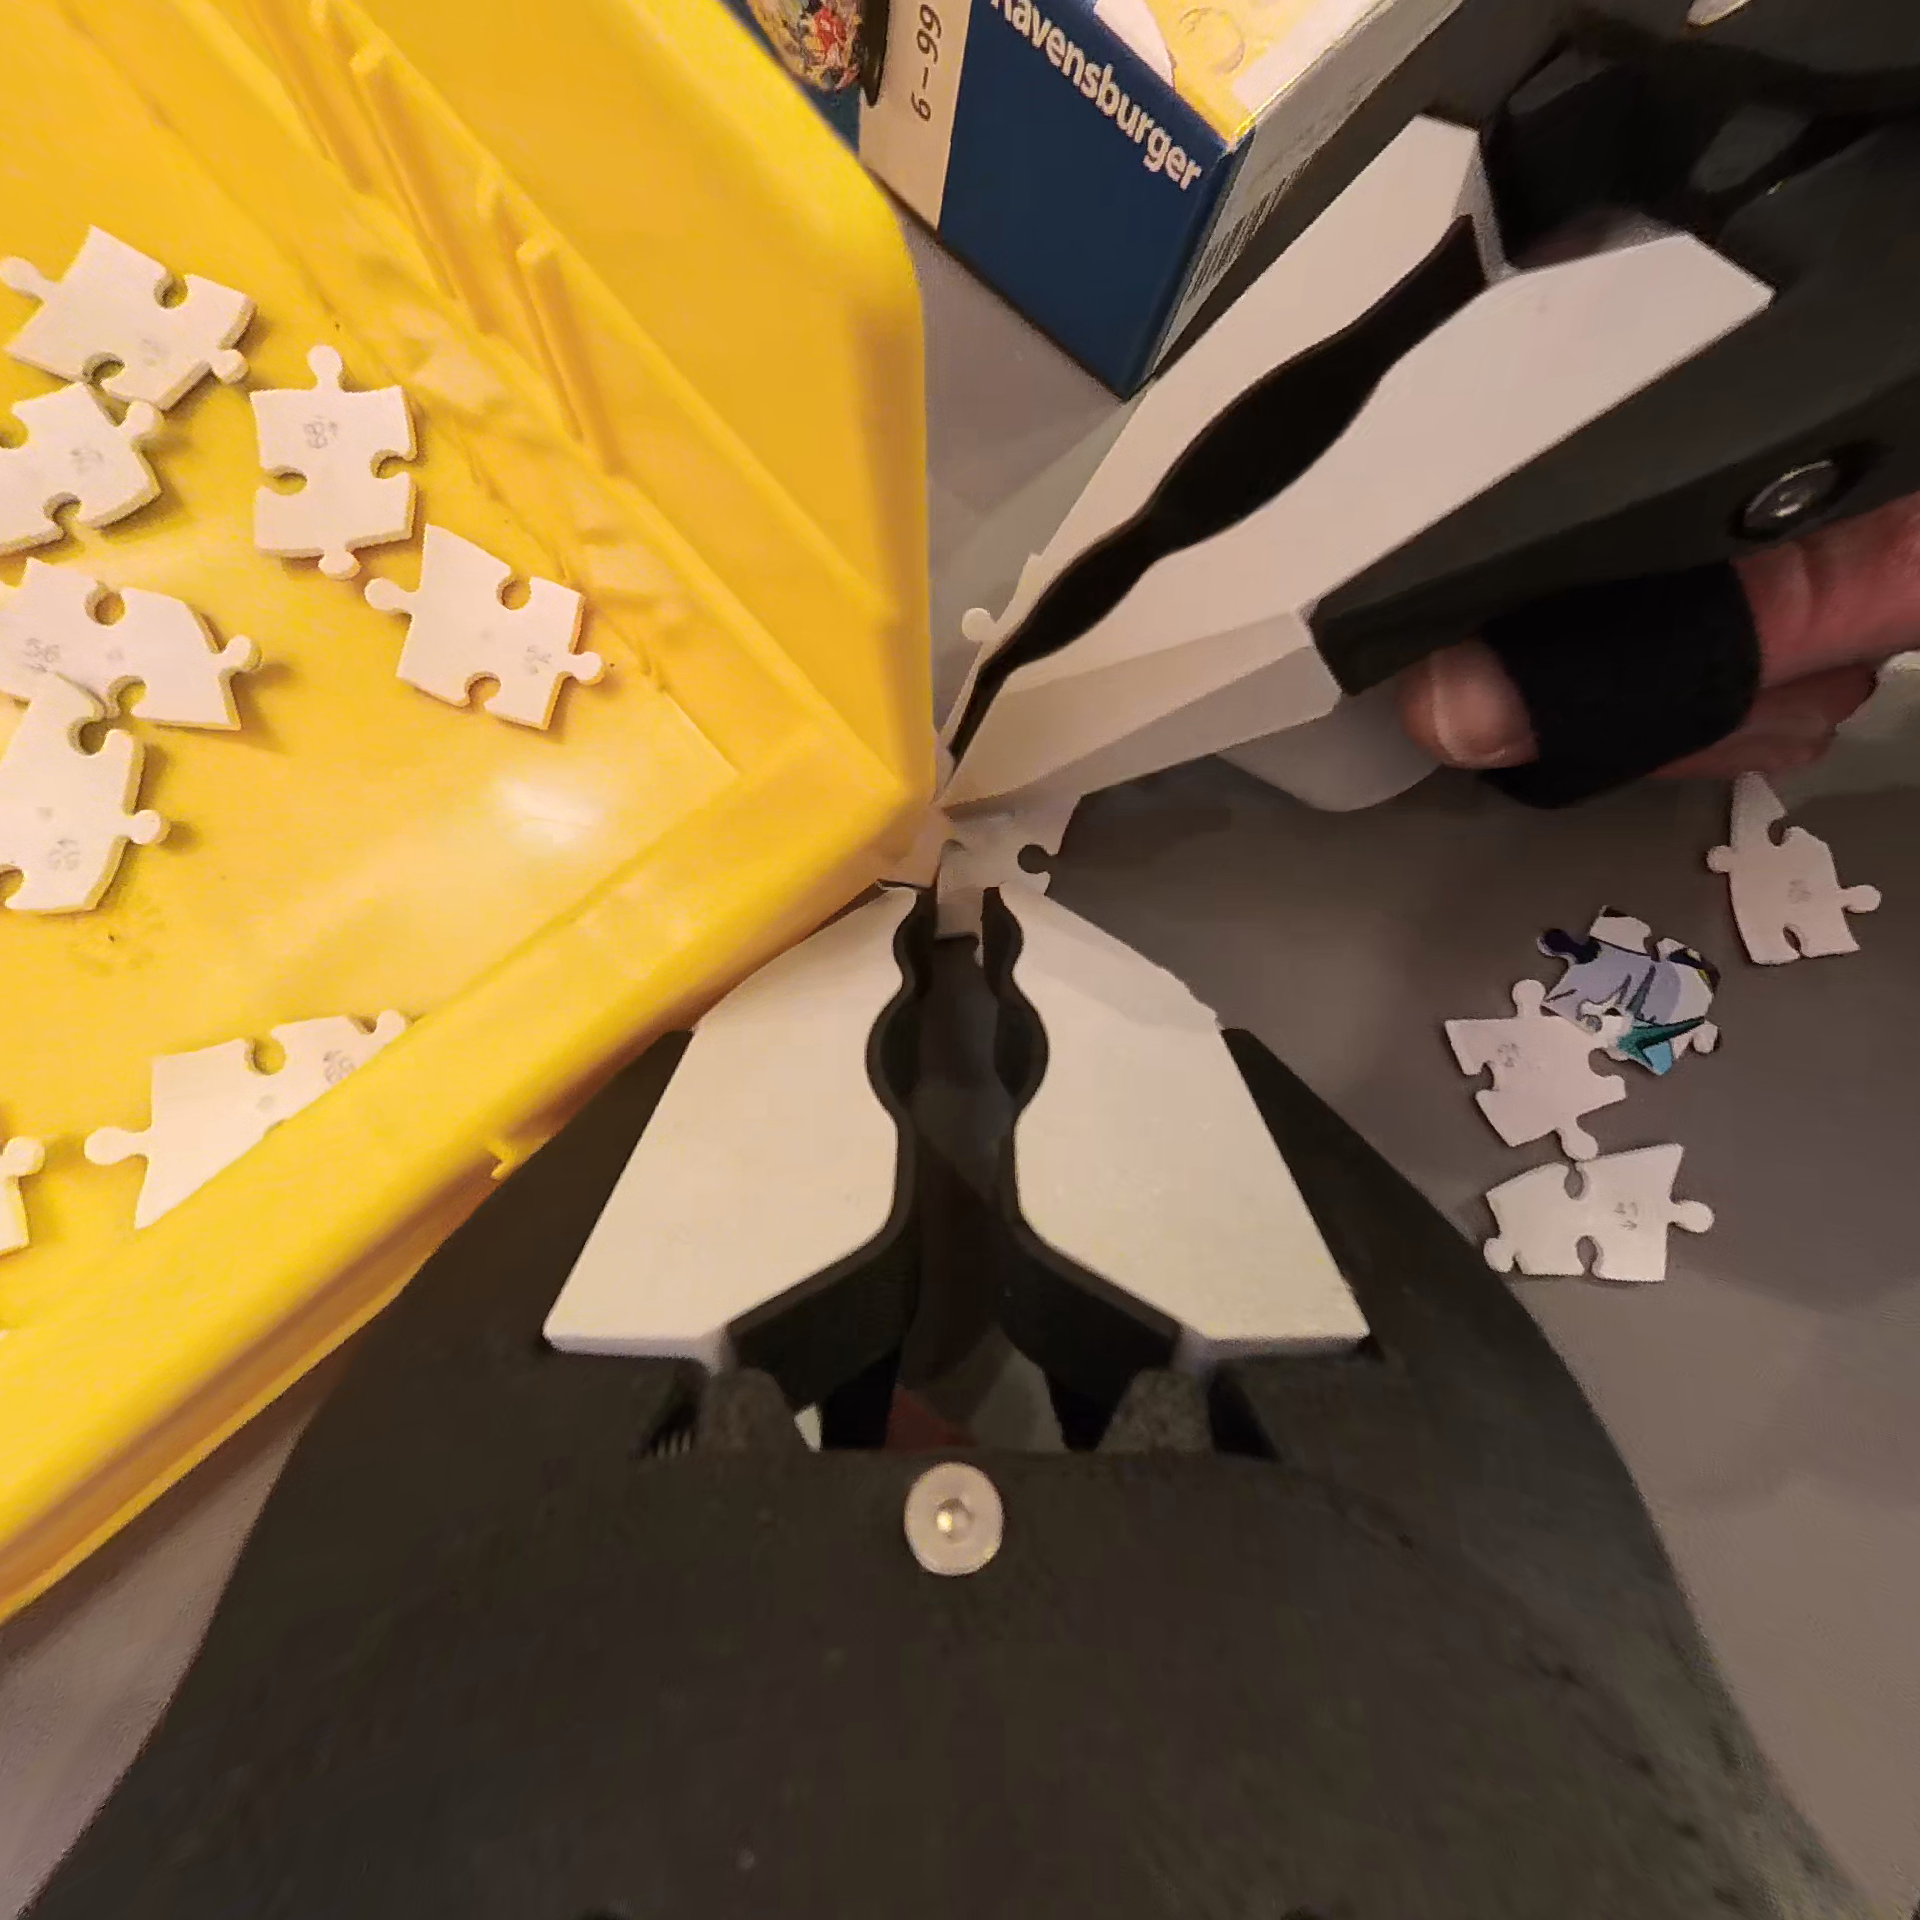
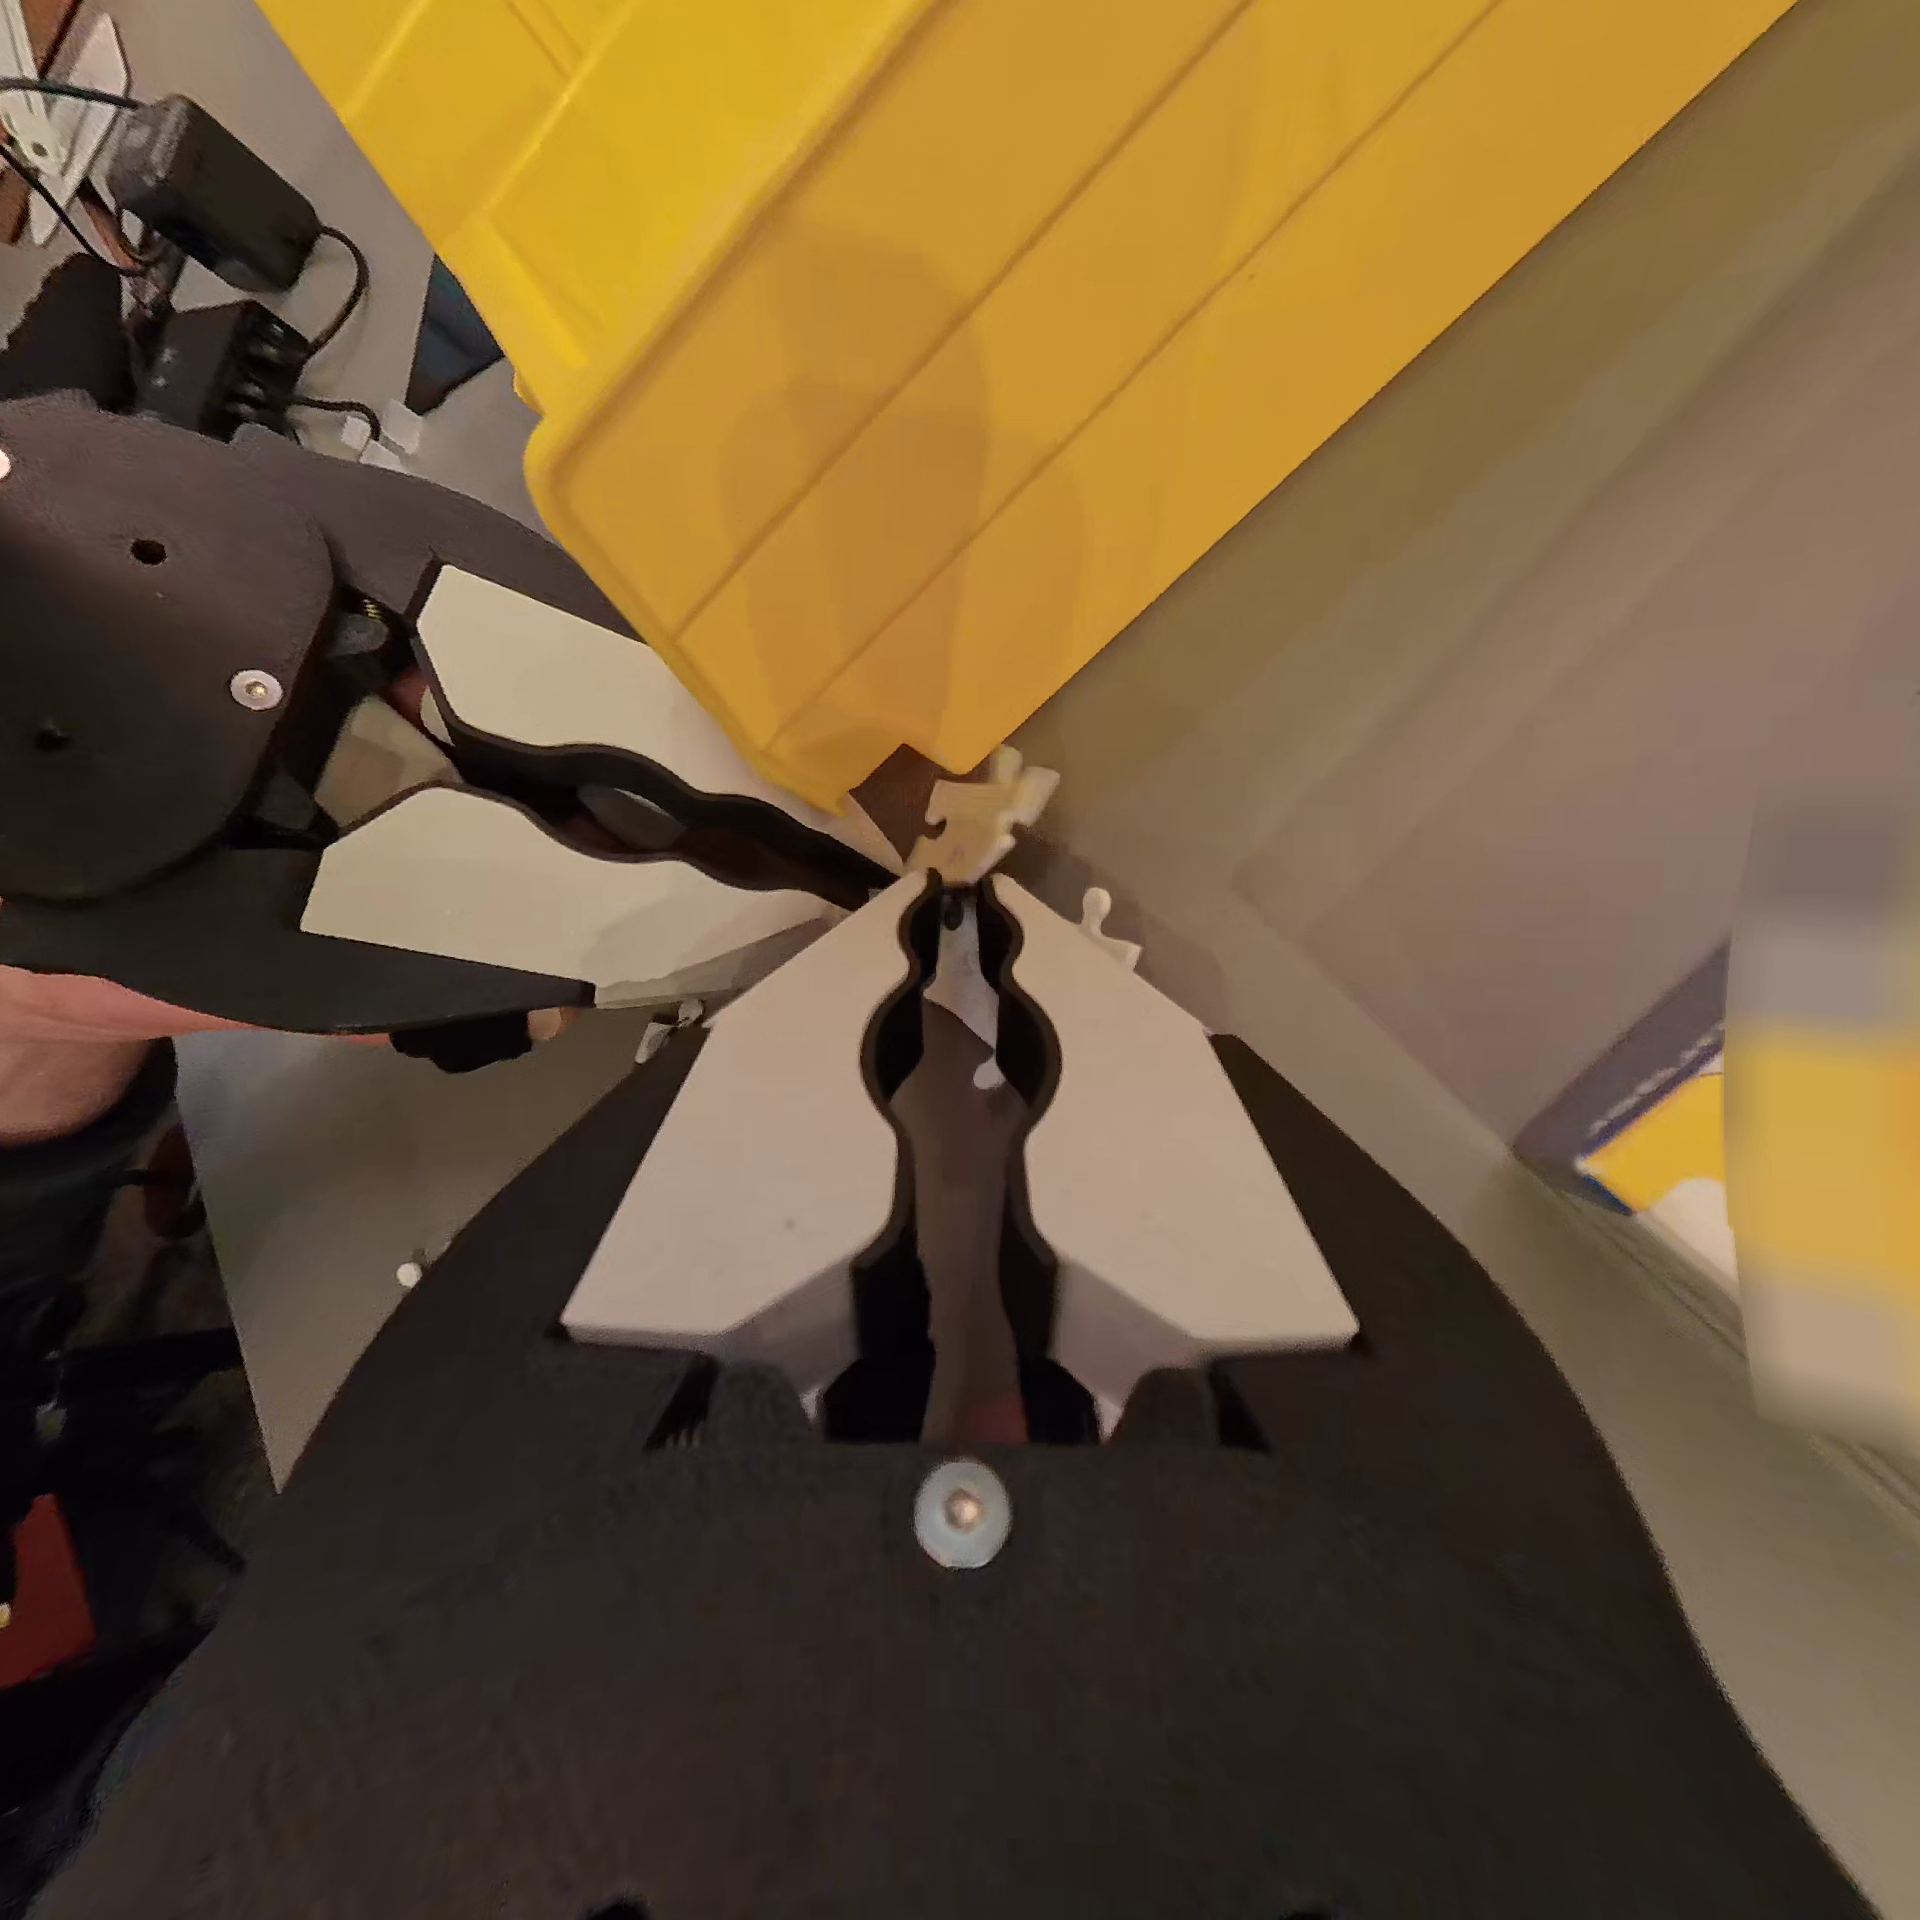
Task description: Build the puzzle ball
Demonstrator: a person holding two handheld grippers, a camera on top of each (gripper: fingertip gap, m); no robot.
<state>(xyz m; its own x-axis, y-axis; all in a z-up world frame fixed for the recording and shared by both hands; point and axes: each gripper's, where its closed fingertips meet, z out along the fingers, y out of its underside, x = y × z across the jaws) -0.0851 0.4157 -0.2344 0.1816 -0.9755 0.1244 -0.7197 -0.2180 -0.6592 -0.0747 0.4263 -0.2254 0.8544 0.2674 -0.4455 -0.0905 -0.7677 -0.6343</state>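
Left white-fingered black gripper (image 1: 951,904) and right white-fingered black gripper (image 2: 956,883), jaws nearly closed, tips converging, each hand-held.

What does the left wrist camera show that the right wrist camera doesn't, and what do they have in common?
Only the left wrist view shows inside the yellow bin, where white puzzle pieces lie, plus loose pieces on the grey table and a blue puzzle box.

Only the right wrist view shows black electronics with cables behind the bin.

Both show the left gripper and right gripper meeting on joined white pieces at the bin's corner.
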